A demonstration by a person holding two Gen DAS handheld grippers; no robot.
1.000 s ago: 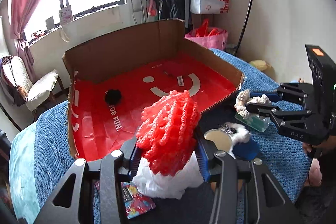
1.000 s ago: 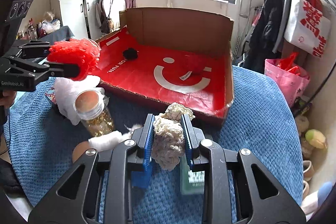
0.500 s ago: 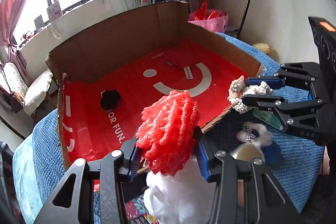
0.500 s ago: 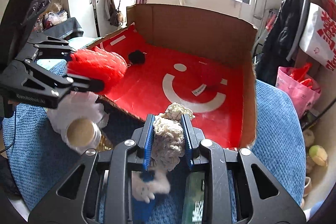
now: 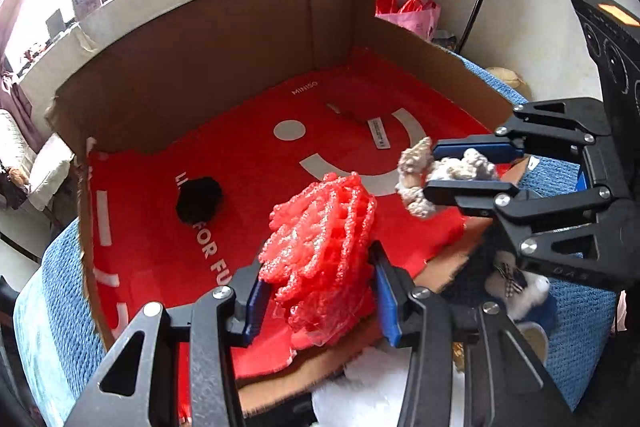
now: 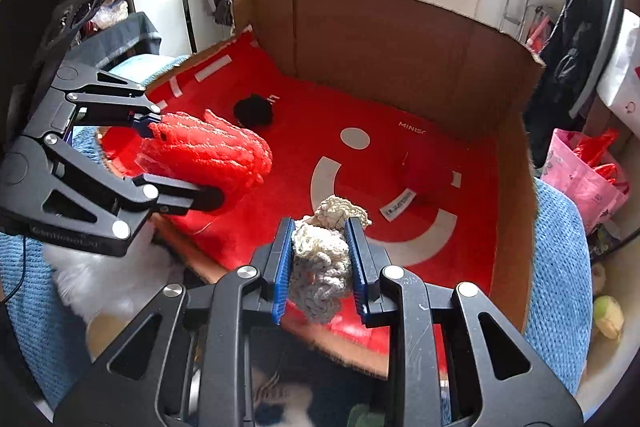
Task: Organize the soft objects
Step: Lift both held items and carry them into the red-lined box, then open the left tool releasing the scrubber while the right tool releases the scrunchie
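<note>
**Inspector:** Holding anything, both sides? State the grip.

**Operator:** Yes. My left gripper (image 5: 316, 291) is clamped on the red mesh puff (image 5: 320, 247), jaws set fairly wide because the puff is bulky. My right gripper (image 6: 320, 259) is pinched narrow on the cream crocheted piece (image 6: 320, 259). Both loads hang over the near part of the cardboard box (image 5: 224, 39), above its red liner (image 5: 248, 167).

**Inspector:** What already lies inside?

**Operator:** A black pom-pom (image 5: 199, 199) towards the left of the liner and a red soft item (image 6: 426, 167) near the back right (it blends with the liner, so I cannot name it further). A white paper tag (image 5: 378, 133) lies loose near it.

**Inspector:** Recommended handling for the release?

**Operator:** In my judgement, carry each piece clear past the near cardboard edge before letting go; the puff sits close to that edge and could roll back onto the blue blanket (image 5: 60, 291). Lower first, then part the jaws fully, since mesh and crochet loops may snag on the blue pads. Keep the two grippers apart so neither load brushes the other.

**Inspector:** Remaining risk?

**Operator:** White fluffy items (image 6: 104, 275) lie outside the box just below my left gripper; I should avoid dragging them.
</note>
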